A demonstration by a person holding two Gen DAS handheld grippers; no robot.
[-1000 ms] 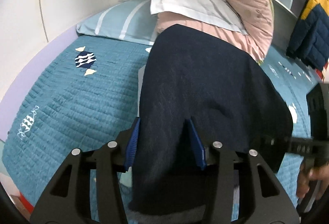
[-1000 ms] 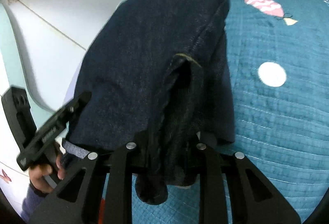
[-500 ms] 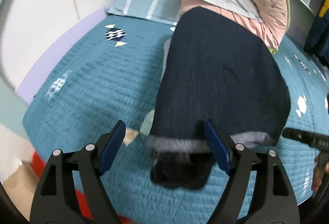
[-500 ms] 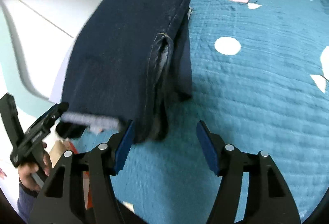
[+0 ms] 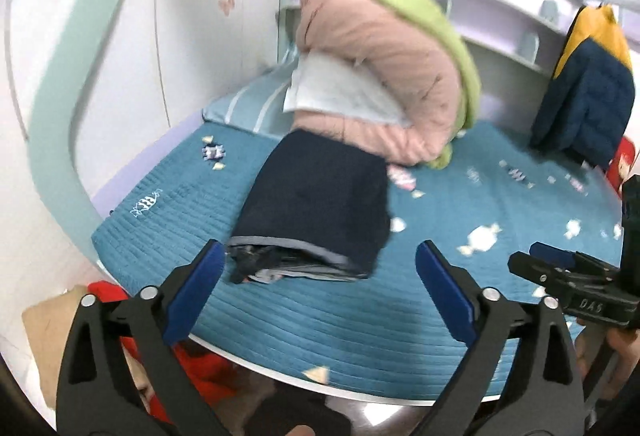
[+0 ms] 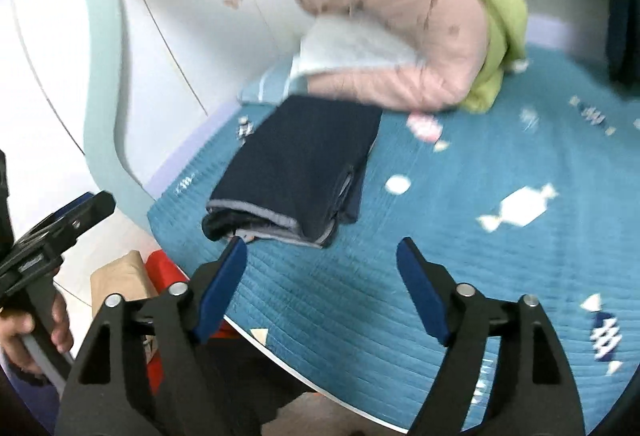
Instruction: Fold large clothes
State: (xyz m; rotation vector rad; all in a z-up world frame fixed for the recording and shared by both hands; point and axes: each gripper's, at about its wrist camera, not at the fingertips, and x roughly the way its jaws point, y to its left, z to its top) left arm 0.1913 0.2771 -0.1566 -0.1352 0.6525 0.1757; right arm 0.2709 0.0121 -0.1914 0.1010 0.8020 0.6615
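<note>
1. Dark navy jeans (image 5: 320, 204) lie folded into a flat stack on the teal quilted bed (image 5: 360, 316), near its edge.
2. My left gripper (image 5: 320, 284) hangs just short of them, fingers spread wide and empty.
3. My right gripper (image 6: 320, 280) is likewise wide apart, holding nothing.
4. A pink duvet (image 5: 392, 76) is heaped just behind the stack.

Teal quilted bed (image 5: 360, 316); on it folded dark jeans (image 5: 320, 196); pink quilt bundle (image 5: 384, 76).

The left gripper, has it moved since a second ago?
Yes. The left gripper let go of the folded dark jeans and backed off toward the bed's near edge, jaws open.
</note>
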